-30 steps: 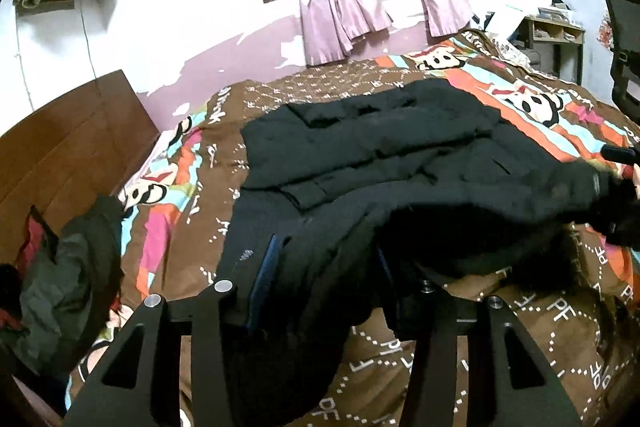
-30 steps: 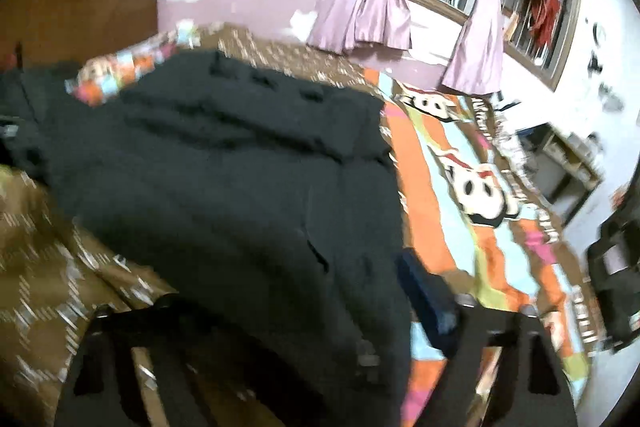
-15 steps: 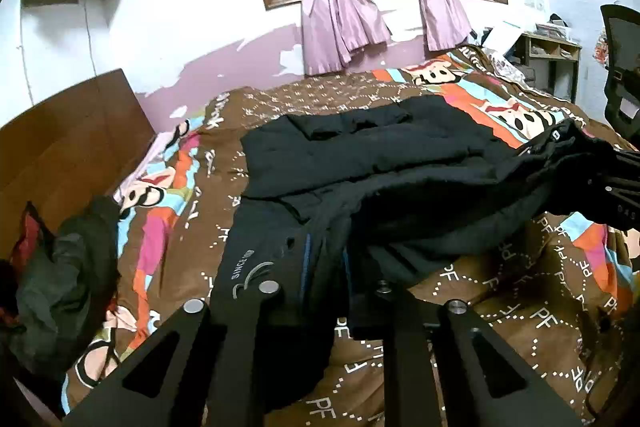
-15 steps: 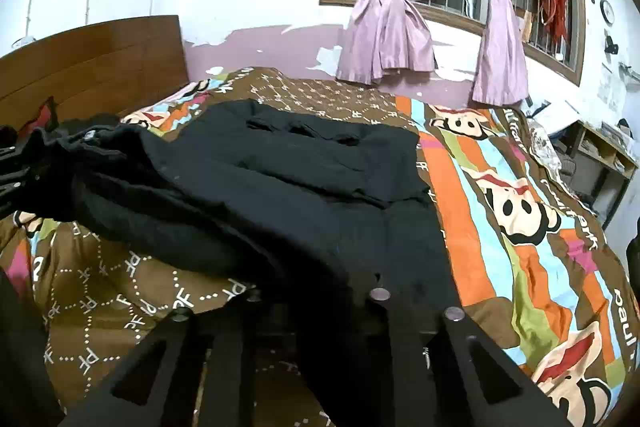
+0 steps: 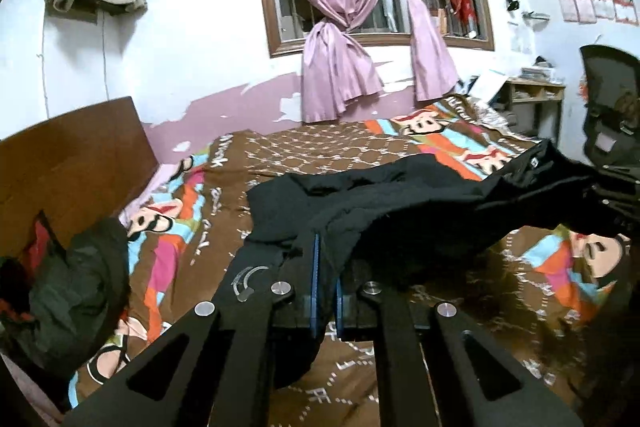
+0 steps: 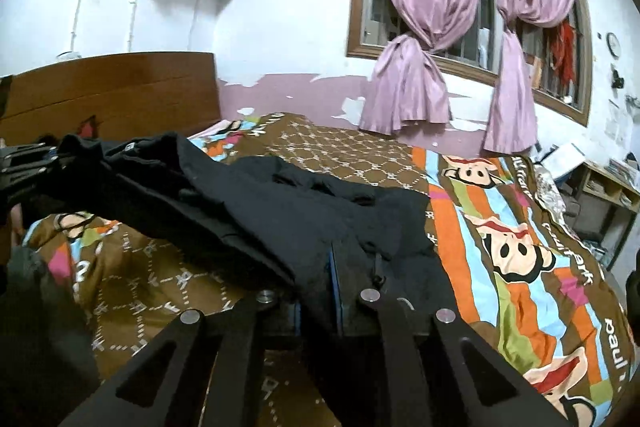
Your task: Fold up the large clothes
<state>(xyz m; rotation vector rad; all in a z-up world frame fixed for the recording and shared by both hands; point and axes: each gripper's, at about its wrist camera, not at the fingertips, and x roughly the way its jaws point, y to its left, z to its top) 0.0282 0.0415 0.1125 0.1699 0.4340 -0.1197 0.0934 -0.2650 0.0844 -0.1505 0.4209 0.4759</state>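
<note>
A large black jacket (image 5: 400,203) lies across the bed, its near edge lifted off the cover. My left gripper (image 5: 324,267) is shut on the jacket's near left hem; black cloth is pinched between its blue pads. My right gripper (image 6: 332,267) is shut on the jacket (image 6: 304,211) at its near right hem. Each gripper shows in the other's view, holding the far end of the stretched hem: the right one in the left wrist view (image 5: 612,195), the left one in the right wrist view (image 6: 24,167).
The bed cover (image 5: 452,131) is brown with bright cartoon stripes. A dark green garment (image 5: 72,291) is heaped by the wooden headboard (image 5: 68,163). Pink curtains (image 5: 340,27) hang at the window. A desk (image 5: 532,99) and a black chair (image 5: 608,95) stand at the right.
Both grippers closed on the jacket's near hem and lifted it up off the bed. The hem now hangs stretched between them and both cameras sit higher.
</note>
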